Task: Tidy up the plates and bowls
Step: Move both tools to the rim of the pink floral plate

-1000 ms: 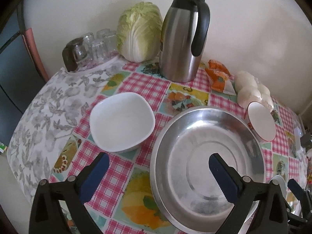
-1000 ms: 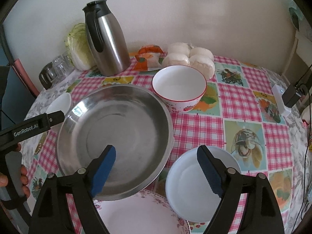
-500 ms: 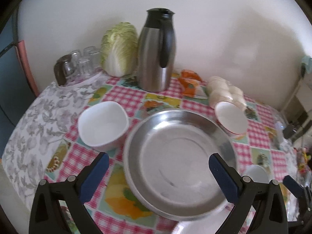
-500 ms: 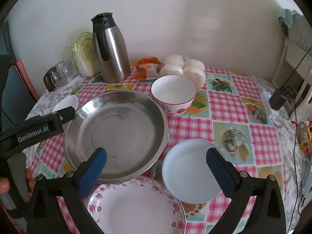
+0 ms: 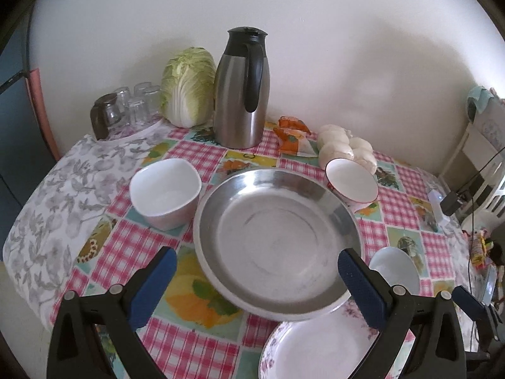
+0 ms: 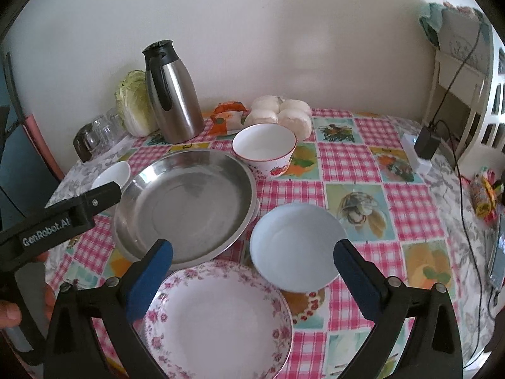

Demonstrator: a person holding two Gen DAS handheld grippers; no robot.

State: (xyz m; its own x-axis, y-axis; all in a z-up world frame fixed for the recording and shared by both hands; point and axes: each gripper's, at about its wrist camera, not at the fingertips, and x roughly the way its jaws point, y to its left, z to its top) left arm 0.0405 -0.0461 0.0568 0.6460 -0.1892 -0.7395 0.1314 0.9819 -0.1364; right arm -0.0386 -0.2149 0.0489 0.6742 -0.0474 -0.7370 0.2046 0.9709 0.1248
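A big steel plate [image 5: 274, 243] [image 6: 186, 205] lies mid-table. A square white bowl [image 5: 165, 191] [image 6: 112, 173] sits left of it. A red-rimmed bowl [image 5: 352, 181] [image 6: 264, 145] sits behind its right side. A pale blue bowl [image 6: 295, 246] [image 5: 394, 268] sits to its right. A floral plate [image 6: 217, 319] [image 5: 318, 347] lies at the front edge. My left gripper [image 5: 257, 287] is open and empty, held above the steel plate's near side. My right gripper [image 6: 252, 281] is open and empty, above the floral plate and blue bowl.
A steel thermos [image 5: 241, 90], a cabbage [image 5: 187, 85], upturned glasses [image 5: 132, 109], a snack bag [image 5: 293, 137] and white buns [image 5: 345, 147] stand along the wall. A charger and cable [image 6: 424, 143] lie at the right edge, by a white chair [image 6: 467, 94].
Both grippers have pulled back and up from the table, so more of it shows, including the floral plate. Both stay open. No dish has moved.
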